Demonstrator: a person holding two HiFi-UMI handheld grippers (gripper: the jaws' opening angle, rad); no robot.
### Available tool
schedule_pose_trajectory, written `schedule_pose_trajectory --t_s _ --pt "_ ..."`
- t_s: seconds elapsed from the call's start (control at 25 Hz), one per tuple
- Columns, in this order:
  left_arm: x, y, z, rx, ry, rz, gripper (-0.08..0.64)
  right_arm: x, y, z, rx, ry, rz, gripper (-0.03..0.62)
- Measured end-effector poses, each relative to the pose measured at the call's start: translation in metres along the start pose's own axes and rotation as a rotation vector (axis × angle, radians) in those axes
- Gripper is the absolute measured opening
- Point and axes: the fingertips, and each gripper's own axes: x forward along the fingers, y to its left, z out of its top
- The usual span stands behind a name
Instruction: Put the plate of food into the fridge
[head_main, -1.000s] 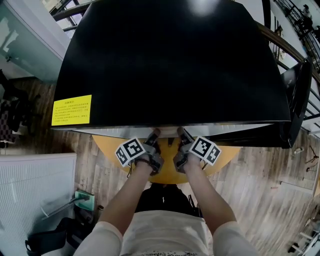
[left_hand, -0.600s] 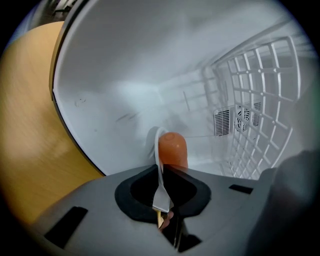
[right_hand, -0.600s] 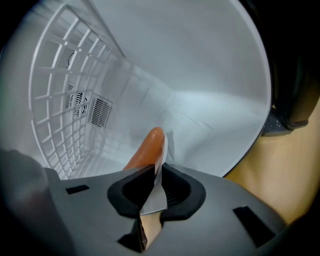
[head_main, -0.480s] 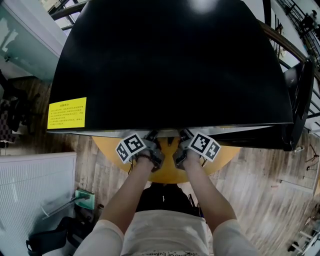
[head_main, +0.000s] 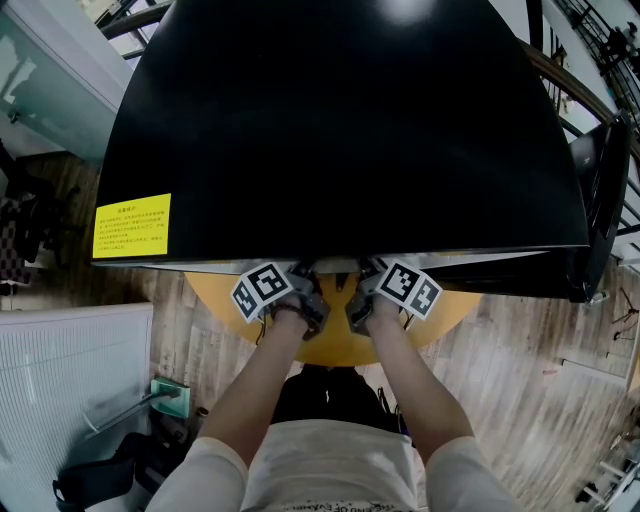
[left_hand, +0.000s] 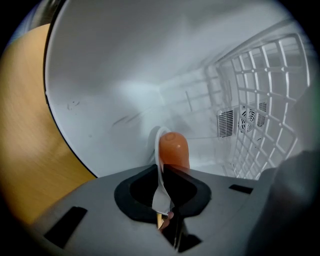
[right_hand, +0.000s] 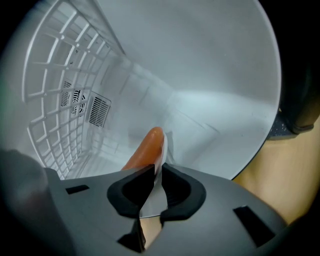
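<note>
White walls of the fridge (left_hand: 125, 75) fill both gripper views, with a wire rack (left_hand: 265, 110) at the far end. The left gripper (left_hand: 163, 172) and right gripper (right_hand: 156, 172) each have their jaws pinched shut on the near rim of the plate (right_hand: 152, 202). The plate lies straight ahead of both, already inside. Its 1 sausage (left_hand: 173, 150) points far. Next, I think, both lower it together.
</note>
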Motion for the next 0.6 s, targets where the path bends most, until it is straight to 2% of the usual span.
schedule_pose_trajectory --t_s 0.24,0.52,0.6 --pt "0.001 -0.0014 0.0026 0.021 -0.005 0.018 0.041 0.0003 0.0022 0.0006 -0.045 -0.008 -0.015 0.071" --pt "0.0001 -0.0021 0.0011 0.056 0.013 0.051 0.051 -0.0005 0.0055 0.0026 -0.16 -0.001 -0.065 0.091" --pt "-0.0004 -0.0033 0.0017 0.06 0.014 0.054 0.081 -0.001 0.0069 0.0041 -0.188 -0.003 -0.073 0.113"
